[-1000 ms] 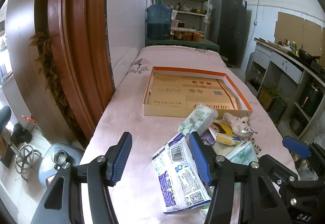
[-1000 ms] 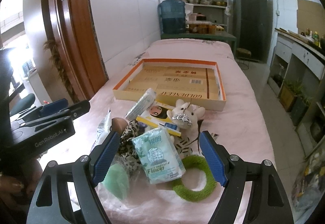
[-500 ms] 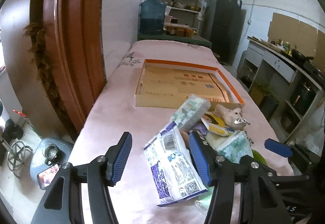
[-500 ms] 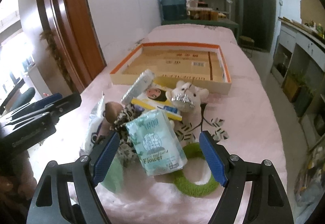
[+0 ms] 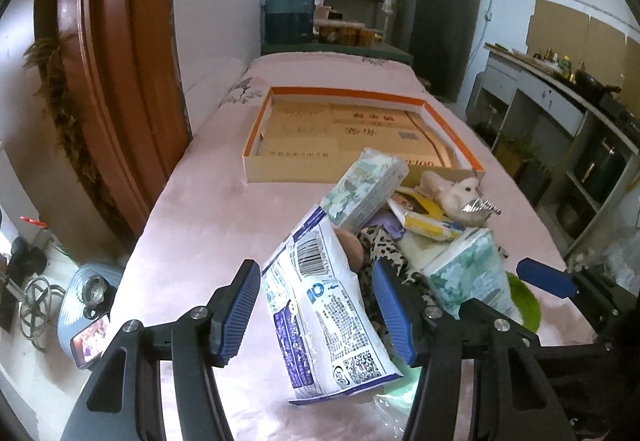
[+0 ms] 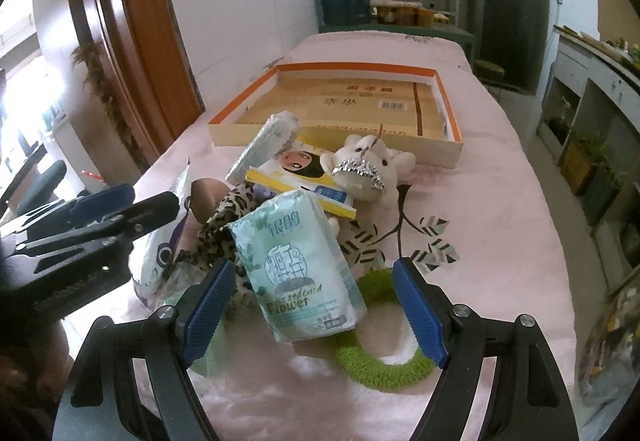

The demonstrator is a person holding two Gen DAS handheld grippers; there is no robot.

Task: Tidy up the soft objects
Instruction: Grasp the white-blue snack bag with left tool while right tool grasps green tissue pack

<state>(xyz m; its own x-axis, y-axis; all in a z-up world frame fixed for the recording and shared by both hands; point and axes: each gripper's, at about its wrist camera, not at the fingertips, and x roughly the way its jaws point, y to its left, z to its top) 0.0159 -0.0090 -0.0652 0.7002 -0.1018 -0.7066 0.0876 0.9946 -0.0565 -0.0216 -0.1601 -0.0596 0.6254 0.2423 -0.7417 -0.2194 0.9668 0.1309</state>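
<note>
Left wrist view: left gripper jaws spread wide, nothing held, straddling the white plastic pack with blue print and barcode, which leans up against the heap. Blue ribbed pads stand clear of the pack on both sides.

Right wrist view: right gripper also wide open and empty, lined up on the pale green soft-wrapped tissue pack marked "Flower", not touching it.

Heap sits at the near end of the pink cloth-covered table. In it:
- second green-patterned tissue pack, propped on top at the far left
- leopard-print cloth, half buried
- flat yellow-edged packet with a cartoon face
- white plush toy with a silver crown
- green fuzzy ring, lying flat, partly under the tissue pack

Shallow orange-rimmed cardboard tray lies just beyond the heap, empty of soft goods; likely the destination.

Handling, as judged:
- Tissue packs look light and squashy with slick film; grip across the short width at mid-body, firmly enough to dent it.
- White pack seems limp and slippery; take it mid-length, or it may droop or slide out.
- Lifting either could topple what leans on it.
</note>
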